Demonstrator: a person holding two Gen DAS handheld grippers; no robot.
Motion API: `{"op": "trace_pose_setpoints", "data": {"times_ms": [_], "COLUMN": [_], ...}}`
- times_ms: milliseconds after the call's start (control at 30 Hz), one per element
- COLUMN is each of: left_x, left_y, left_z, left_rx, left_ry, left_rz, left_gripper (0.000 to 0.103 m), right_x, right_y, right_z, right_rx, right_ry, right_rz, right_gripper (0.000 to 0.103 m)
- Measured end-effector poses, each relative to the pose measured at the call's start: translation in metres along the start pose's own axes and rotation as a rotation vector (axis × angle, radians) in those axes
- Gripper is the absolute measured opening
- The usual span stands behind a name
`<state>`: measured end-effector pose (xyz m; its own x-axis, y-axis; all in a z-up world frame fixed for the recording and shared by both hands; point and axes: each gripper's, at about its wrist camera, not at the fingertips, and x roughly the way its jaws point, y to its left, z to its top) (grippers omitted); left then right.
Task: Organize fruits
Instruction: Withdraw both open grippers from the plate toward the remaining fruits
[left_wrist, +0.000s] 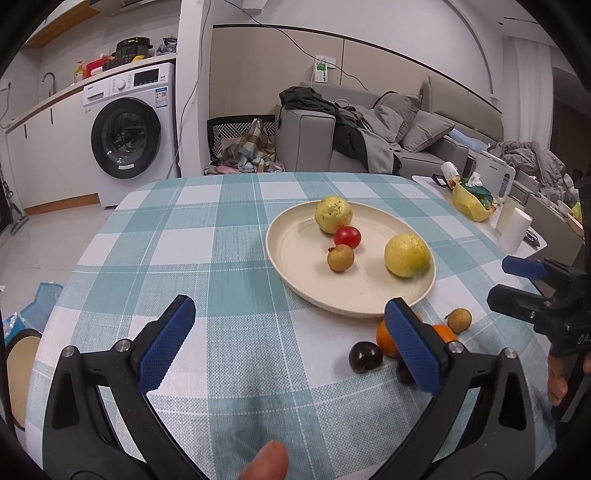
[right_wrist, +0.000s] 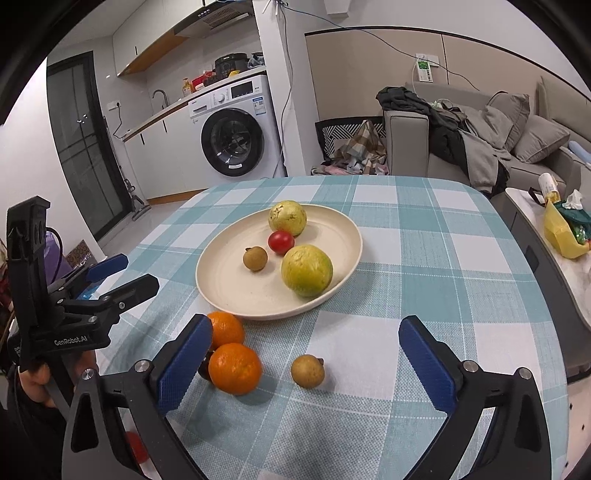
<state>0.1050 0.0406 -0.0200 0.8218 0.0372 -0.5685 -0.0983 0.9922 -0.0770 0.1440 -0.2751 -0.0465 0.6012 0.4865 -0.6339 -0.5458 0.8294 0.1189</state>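
Observation:
A cream plate (left_wrist: 295, 254) (right_wrist: 229, 280) on the checked tablecloth holds two yellow-green guavas (left_wrist: 407, 255) (right_wrist: 306, 270), a red tomato (left_wrist: 347, 236) (right_wrist: 281, 242) and a brown longan (left_wrist: 340, 259) (right_wrist: 255, 258). In front of the plate lie two oranges (right_wrist: 235, 368) (left_wrist: 384, 338), a loose longan (right_wrist: 307, 370) (left_wrist: 459, 319) and dark plums (left_wrist: 365, 357). My left gripper (left_wrist: 291, 347) is open and empty, left of the loose fruit. My right gripper (right_wrist: 308, 365) is open, its jaws on either side of the loose longan and the near orange.
A side table at the right holds a yellow bag (left_wrist: 471, 201), a white kettle (left_wrist: 495, 177) and a paper roll (left_wrist: 514, 228). A sofa (left_wrist: 369, 133) and a washing machine (left_wrist: 127, 134) stand beyond the table. A red fruit (right_wrist: 136, 446) lies low behind my right gripper's left finger.

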Motion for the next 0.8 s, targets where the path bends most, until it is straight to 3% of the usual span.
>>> {"op": "trace_pose_setpoints", "data": {"times_ms": [533,800], "left_x": [0.005,0.01], "left_y": [-0.014,-0.015], "left_z": [-0.008,-0.009], "left_rx": [0.071,0.069], "left_ry": [0.033,0.06], "left_rz": [-0.015,-0.046], "left_gripper": [0.102,0.102], "right_x": [0.007,0.009], "right_y": [-0.001,-0.015], "right_z": [-0.012,-0.013], "right_rx": [-0.075,-0.051], "right_ry": [0.077,0.107], "right_rz": [-0.022,-0.067], "right_gripper": [0.103,0.103]}}
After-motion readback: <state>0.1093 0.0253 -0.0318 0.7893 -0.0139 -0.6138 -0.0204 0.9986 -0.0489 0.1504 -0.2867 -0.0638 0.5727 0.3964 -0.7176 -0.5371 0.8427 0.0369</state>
